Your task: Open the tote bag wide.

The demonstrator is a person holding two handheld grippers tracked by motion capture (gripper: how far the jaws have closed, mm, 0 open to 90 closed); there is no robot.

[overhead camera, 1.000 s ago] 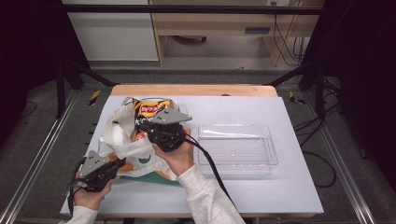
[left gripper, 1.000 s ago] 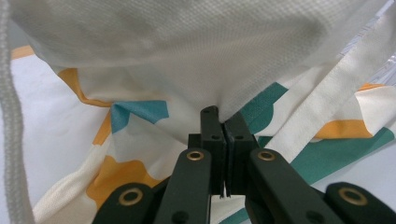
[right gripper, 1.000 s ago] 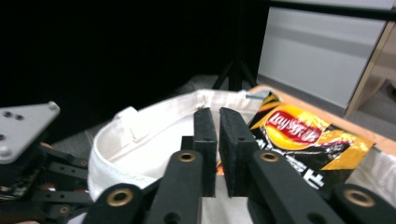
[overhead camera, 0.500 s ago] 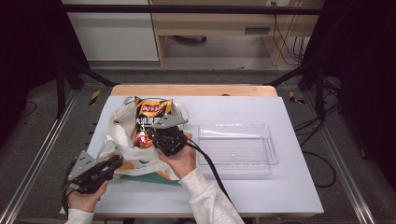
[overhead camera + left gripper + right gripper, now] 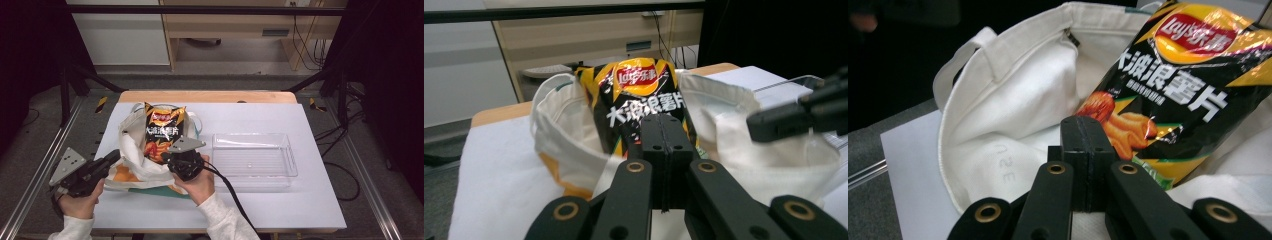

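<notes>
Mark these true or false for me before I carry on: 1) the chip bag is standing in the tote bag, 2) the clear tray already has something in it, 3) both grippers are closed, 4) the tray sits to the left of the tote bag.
1) True. The chip bag stands in the open mouth of the white tote bag.
2) False. The clear tray is empty.
3) True. The jaws of the left gripper and the right gripper are pressed together, each in its own gripper view.
4) False. In the high view the tray lies to the right of the tote bag.
</notes>
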